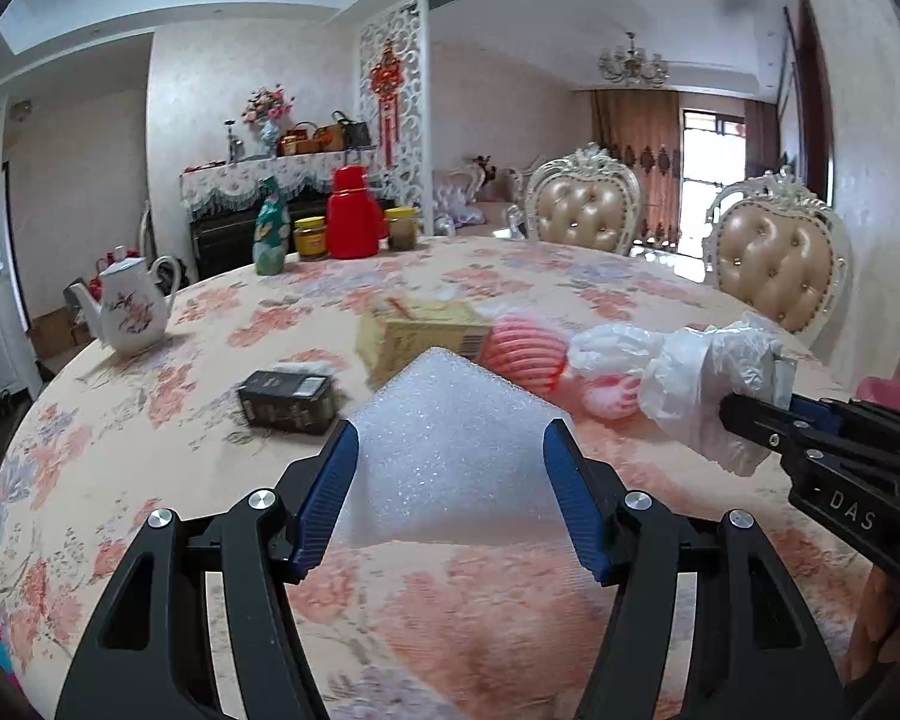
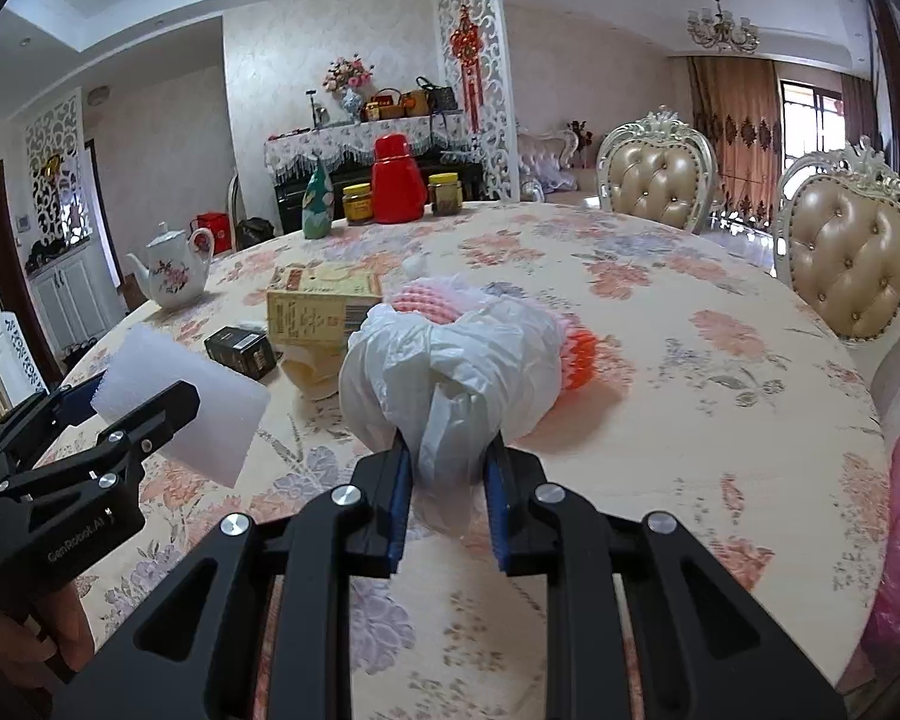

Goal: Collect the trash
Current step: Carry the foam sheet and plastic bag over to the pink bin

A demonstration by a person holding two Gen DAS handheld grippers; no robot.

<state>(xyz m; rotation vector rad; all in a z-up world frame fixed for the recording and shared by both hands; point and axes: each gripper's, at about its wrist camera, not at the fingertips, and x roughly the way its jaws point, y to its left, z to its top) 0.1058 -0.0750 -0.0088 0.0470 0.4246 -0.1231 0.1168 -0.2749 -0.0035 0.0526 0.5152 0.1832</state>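
Left claw (image 1: pixel 450 450) gripping foam (image 1: pixel 450 420), right claw (image 2: pixel 447 468) gripping bag (image 2: pixel 450 372)

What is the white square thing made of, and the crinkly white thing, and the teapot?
The white square in the left gripper looks like soft packing foam: its surface is grainy with tiny bubbles. The crinkly bag in the right gripper looks like thin plastic film, wrinkled and slightly see-through. The teapot looks like glazed ceramic, shiny white with painted flowers.
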